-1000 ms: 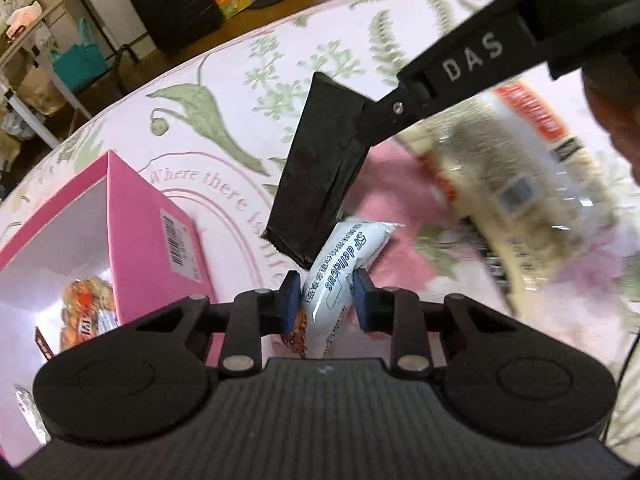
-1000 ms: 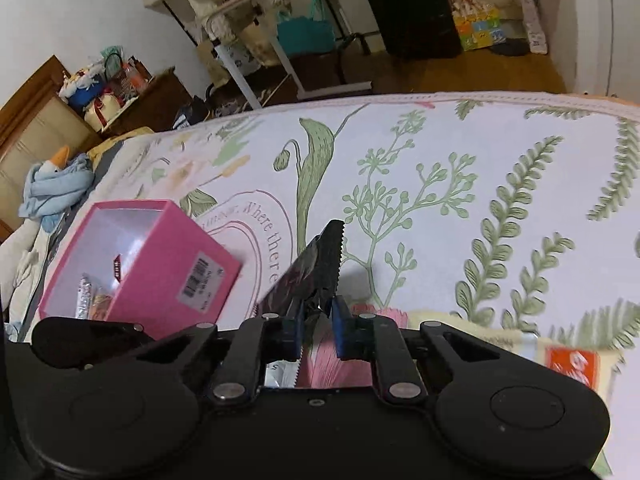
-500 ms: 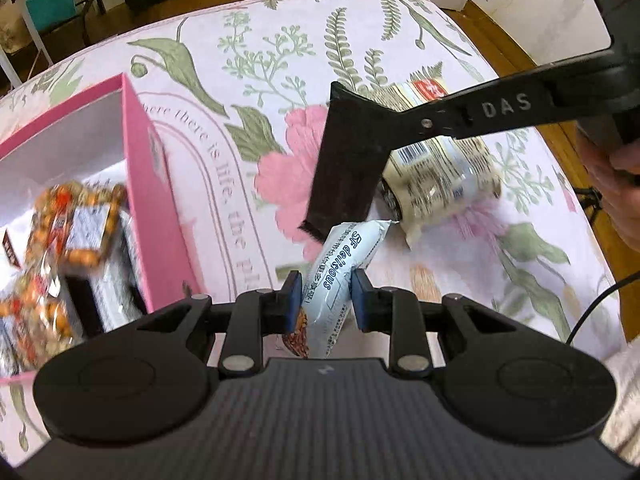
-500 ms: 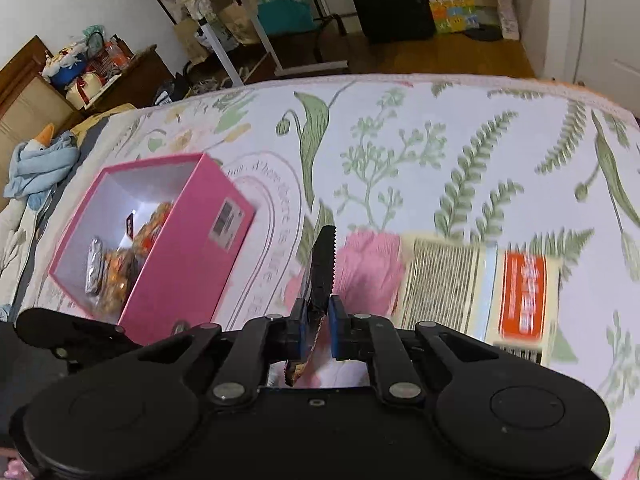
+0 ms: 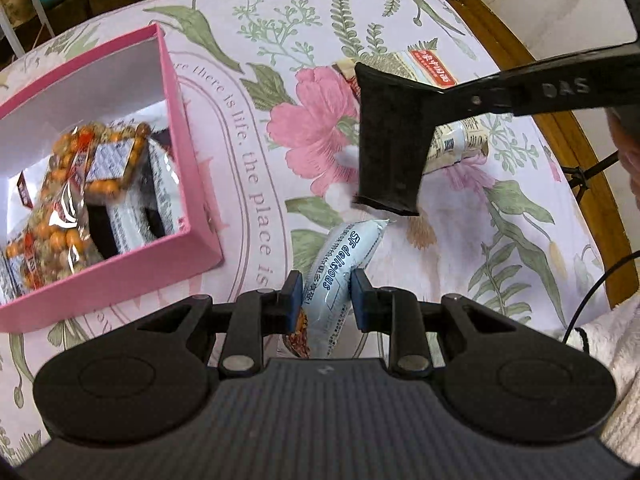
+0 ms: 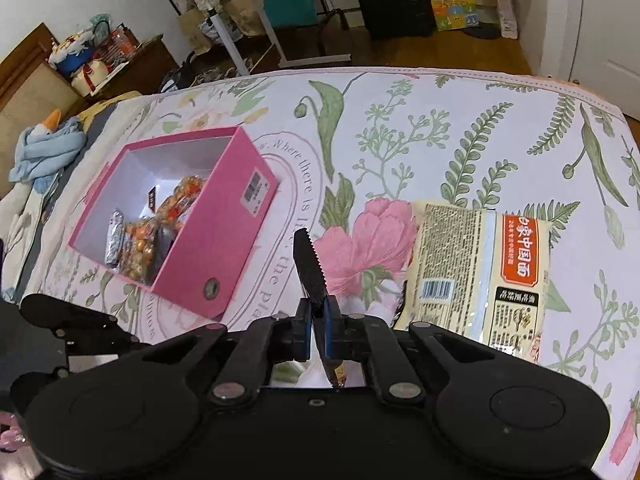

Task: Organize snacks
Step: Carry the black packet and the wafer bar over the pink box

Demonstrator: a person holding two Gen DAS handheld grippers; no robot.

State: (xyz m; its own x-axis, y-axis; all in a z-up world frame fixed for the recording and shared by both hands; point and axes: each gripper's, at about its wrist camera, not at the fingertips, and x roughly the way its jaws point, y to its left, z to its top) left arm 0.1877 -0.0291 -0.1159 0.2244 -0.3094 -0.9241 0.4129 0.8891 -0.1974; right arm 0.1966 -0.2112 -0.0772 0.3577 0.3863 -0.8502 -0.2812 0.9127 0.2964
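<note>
a: what do we have in the left hand-held gripper [image 5: 325, 297]?

b: we see its pads pinching a pale blue snack packet [image 5: 345, 258] printed "sf delicious". the packet hangs above the floral cloth [image 5: 256, 40], just to the right of the pink box [image 5: 184, 152].

a: and the right hand-held gripper [image 6: 318, 322]?

b: its pads are pressed together on a flat black packet [image 6: 309, 268] with a serrated top edge. in the left wrist view we see the same packet [image 5: 390, 144] held up over the cloth, beyond the blue one.

a: contents of the box?

b: open at the top, white inside. we see orange bead-like snack bags [image 5: 96, 156], clear packets with printed labels [image 5: 132, 208] and, in the right wrist view, 1 silver foil packet [image 6: 114, 240] near the left wall. a barcode sticker [image 6: 254, 190] sits on its outer side.

a: anything loose on the cloth?

b: 1 large noodle bag [image 6: 484, 264] with an orange label lies flat, to the right of the pink flower print [image 6: 372, 240], well apart from the box.
</note>
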